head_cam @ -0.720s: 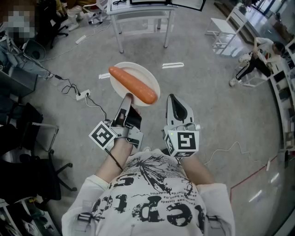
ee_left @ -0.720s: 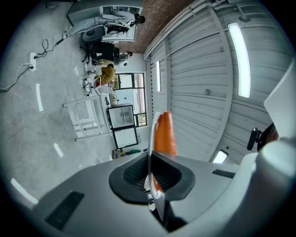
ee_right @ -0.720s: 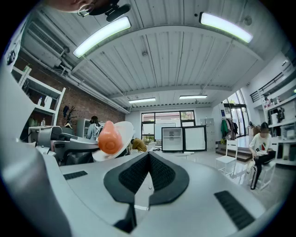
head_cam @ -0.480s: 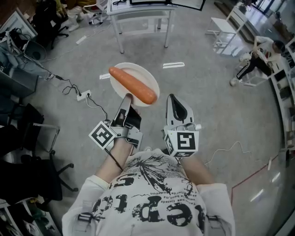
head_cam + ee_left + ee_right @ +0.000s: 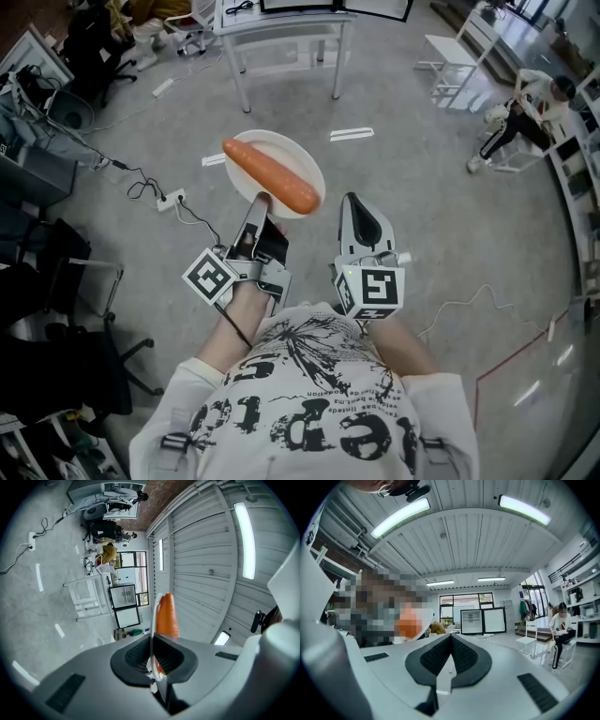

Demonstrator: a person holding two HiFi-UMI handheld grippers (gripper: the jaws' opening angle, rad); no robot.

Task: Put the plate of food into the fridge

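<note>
A white plate (image 5: 284,146) carries a long orange carrot (image 5: 271,175) and hangs in the air over the floor. My left gripper (image 5: 259,200) is shut on the plate's near rim. In the left gripper view the plate (image 5: 154,616) shows edge-on between the pads, with the carrot (image 5: 167,613) on its far side. My right gripper (image 5: 351,201) is beside the plate on the right, shut and holding nothing; its pads (image 5: 437,654) meet. A small glass-door fridge (image 5: 483,620) stands far ahead across the room, and also appears as the fridge (image 5: 123,604) in the left gripper view.
A white table (image 5: 281,21) stands ahead. A power strip with cables (image 5: 170,195) lies on the floor at the left, near dark office chairs (image 5: 56,281). A white stool (image 5: 452,58) and a seated person (image 5: 525,117) are at the right.
</note>
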